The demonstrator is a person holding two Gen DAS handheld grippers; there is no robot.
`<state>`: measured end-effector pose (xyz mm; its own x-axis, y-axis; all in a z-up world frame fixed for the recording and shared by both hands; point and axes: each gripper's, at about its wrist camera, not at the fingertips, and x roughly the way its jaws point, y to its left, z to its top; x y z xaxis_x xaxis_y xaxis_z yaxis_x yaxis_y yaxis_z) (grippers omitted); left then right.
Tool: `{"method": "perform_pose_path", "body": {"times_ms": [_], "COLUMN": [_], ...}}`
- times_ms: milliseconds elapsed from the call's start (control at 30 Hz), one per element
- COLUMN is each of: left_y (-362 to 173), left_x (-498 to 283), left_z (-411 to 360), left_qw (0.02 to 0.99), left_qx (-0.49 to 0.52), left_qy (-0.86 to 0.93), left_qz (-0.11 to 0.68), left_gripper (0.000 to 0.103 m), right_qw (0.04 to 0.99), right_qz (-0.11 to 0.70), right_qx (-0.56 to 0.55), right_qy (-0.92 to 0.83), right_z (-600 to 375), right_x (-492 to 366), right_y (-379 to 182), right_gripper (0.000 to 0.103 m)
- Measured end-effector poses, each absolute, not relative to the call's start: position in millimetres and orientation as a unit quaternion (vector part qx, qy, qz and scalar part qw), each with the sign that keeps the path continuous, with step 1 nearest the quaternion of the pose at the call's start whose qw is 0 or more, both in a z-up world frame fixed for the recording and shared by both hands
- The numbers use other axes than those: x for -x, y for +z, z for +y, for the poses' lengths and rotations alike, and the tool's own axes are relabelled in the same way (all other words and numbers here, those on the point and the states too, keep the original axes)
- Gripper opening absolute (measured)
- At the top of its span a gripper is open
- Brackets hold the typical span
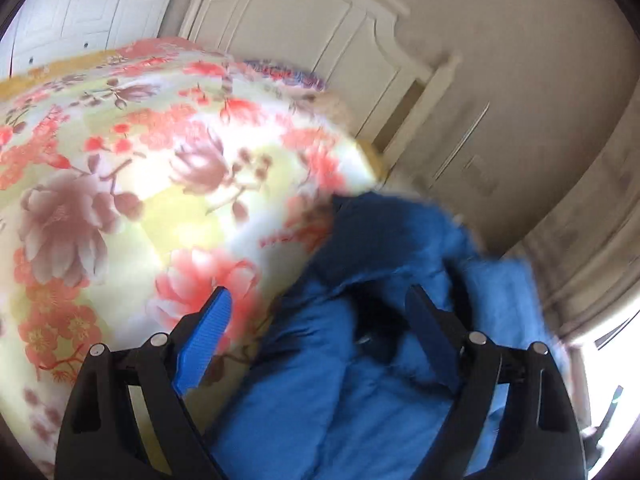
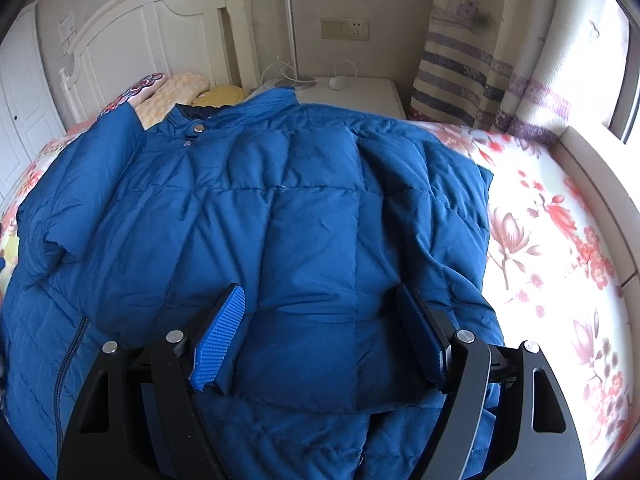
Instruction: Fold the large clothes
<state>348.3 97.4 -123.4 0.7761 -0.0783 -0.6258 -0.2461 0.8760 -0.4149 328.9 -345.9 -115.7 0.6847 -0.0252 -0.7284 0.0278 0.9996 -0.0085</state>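
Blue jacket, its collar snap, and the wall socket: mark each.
blue jacket (image 2: 304, 216), right wrist view, quilted middle panel.
collar snap (image 2: 197, 128), right wrist view, the metal button itself.
wall socket (image 2: 355, 28), right wrist view, white faceplate above the nightstand.

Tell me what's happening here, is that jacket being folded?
Yes. A person with a claw in each hand is folding a blue puffer jacket on a floral bedspread. The right claw stands open over a folded-in section at the hem. The left claw is open above bunched blue fabric, gripping nothing.
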Motion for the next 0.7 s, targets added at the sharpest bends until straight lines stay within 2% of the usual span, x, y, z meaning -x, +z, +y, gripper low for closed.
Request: {"method": "perform_pose_path", "body": {"times_ms": [233, 367, 700], "left_y": [-111, -106, -108], "left_x": [-342, -331, -323], "left_z": [100, 113, 136], "left_qw": [0.929, 0.929, 0.916], "left_qx": [0.205, 0.221, 0.262], "left_qy": [0.084, 0.12, 0.146], "left_qz": [0.295, 0.272, 0.268], "left_gripper": [0.087, 0.088, 0.089], "right_qw": [0.941, 0.919, 0.864], "right_qz": [0.265, 0.246, 0.245], "right_qx": [0.181, 0.28, 0.406], "right_qy": [0.107, 0.127, 0.168], "right_z": [-223, -163, -76], "right_x": [-279, -282, -294], "right_y": [-77, -89, -125], "right_gripper": [0.076, 0.077, 0.076]}}
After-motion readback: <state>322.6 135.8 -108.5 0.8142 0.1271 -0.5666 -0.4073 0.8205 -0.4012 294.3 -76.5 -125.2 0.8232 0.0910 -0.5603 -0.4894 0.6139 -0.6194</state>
